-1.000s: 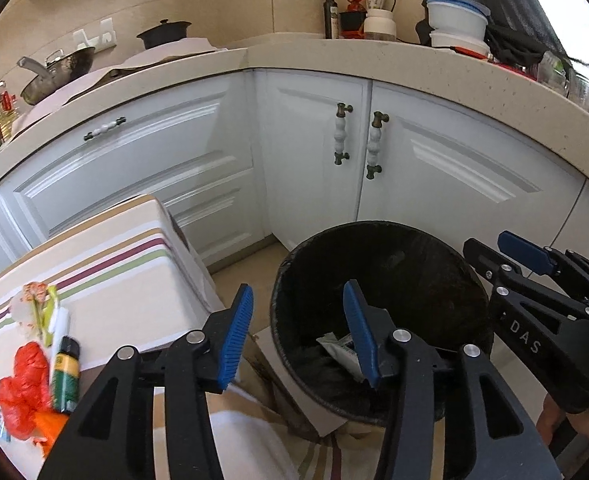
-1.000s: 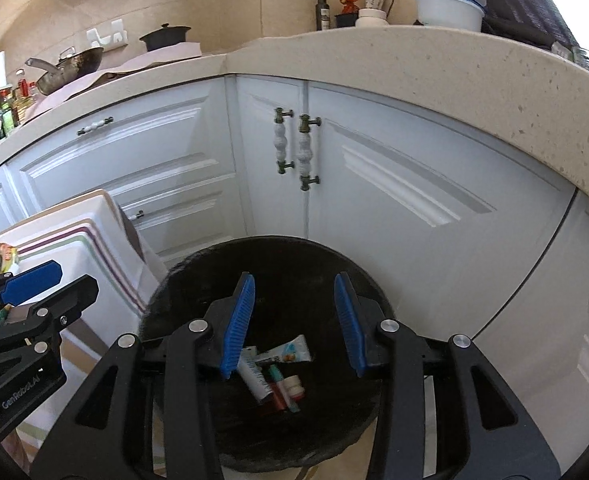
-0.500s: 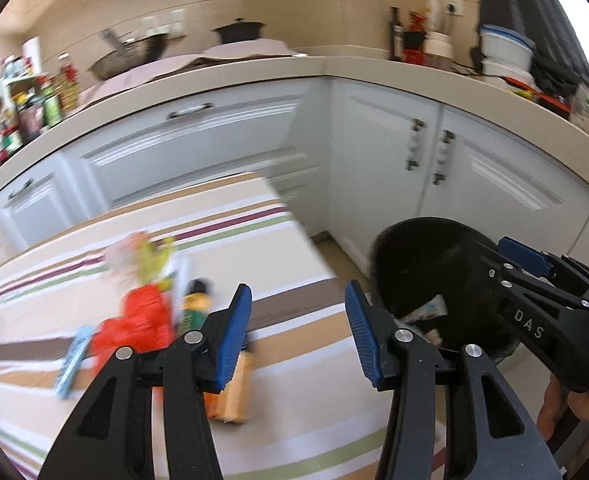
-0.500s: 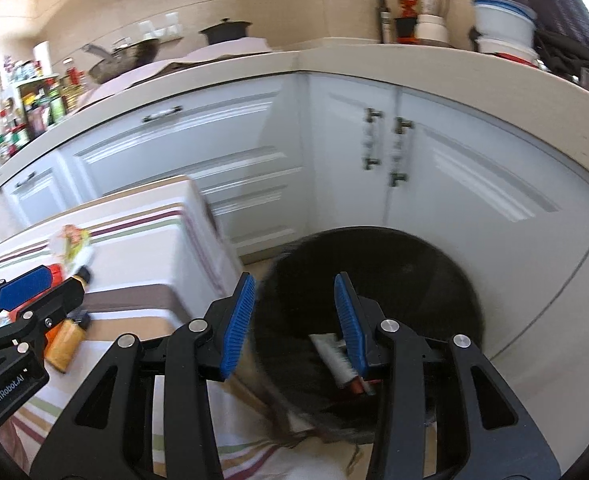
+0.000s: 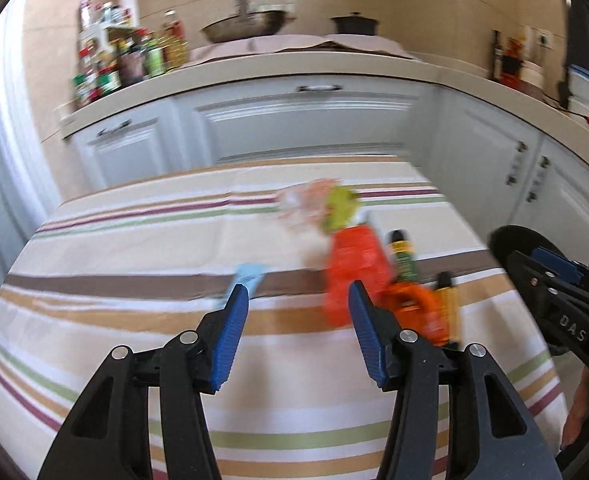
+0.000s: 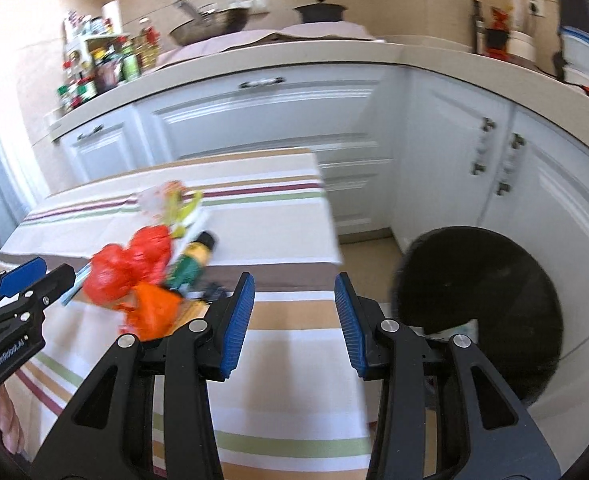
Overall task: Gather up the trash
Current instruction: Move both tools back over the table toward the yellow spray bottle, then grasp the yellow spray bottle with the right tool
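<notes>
1. White kitchen cabinets (image 6: 278, 120) curve across the upper half of both views under a pale counter (image 6: 254, 60) carrying a wok, a dark pot and a cluster of bottles at the upper left.
2. The worktop (image 5: 134, 248), covered in a striped cloth, fills the centre and lower part of the left wrist view and the left half of the right wrist view.
3. A black trash bin (image 6: 478, 292) stands on the floor just beside the worktop's right edge, at the right of the right wrist view; a few pieces of litter show at its bottom.
4. The left tongs (image 5: 298, 332) hang over the cloth at the bottom centre, blue pads spread and still widening, with nothing between them.
5. The right tongs (image 6: 292, 324) sit over the worktop's right edge, pads parted and empty.
6. The trash lies in a blurred heap on the cloth, right of centre in the left wrist view: a red crumpled bag (image 6: 130, 268), an orange wrapper (image 6: 154, 308) touching it, a green bottle with a black cap (image 6: 192, 262), and a clear wrapper with yellow-green print (image 5: 326, 204) behind them.
7. A small light-blue scrap (image 5: 248, 274) lies apart to the heap's left.
</notes>
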Available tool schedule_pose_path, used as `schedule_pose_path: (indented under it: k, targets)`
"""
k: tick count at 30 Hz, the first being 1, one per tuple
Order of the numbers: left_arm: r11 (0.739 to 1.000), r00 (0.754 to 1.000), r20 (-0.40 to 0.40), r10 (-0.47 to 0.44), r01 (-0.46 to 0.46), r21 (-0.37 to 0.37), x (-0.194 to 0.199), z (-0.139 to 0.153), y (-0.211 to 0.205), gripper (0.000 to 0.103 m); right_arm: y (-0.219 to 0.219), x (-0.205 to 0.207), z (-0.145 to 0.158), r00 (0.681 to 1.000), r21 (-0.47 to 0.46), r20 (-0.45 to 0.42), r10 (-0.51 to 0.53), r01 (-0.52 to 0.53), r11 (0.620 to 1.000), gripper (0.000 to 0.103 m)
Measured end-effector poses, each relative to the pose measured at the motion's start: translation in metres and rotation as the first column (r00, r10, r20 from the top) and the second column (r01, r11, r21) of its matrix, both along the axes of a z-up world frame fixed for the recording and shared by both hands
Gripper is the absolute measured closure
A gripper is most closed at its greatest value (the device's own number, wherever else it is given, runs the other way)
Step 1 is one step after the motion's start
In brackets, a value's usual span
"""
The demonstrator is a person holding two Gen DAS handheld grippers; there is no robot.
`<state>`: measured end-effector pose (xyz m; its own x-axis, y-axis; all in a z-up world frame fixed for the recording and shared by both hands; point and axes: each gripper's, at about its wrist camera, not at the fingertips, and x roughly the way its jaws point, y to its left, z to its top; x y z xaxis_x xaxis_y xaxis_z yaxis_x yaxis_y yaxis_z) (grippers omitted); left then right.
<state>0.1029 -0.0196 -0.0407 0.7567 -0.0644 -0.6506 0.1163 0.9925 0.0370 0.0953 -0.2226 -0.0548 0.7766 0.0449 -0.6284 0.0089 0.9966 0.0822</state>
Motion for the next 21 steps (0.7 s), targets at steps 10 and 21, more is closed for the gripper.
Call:
schedule_pose_path:
  k: [10, 21]
  targets:
    - [0.994, 0.994, -0.017, 0.105, -0.106, -0.017, 0.000, -0.012, 0.060, 0.051, 0.049, 0.012, -0.010, 0.996, -0.042, -0.063, 0.066, -0.068, 0.997, 0.062]
    - [0.990, 0.991, -0.040, 0.130, -0.132, -0.044, 0.002, -0.022, 0.082, 0.051, 0.061, 0.022, -0.025, 0.988, -0.086, -0.147, 0.047, -0.060, 0.995, 0.062]
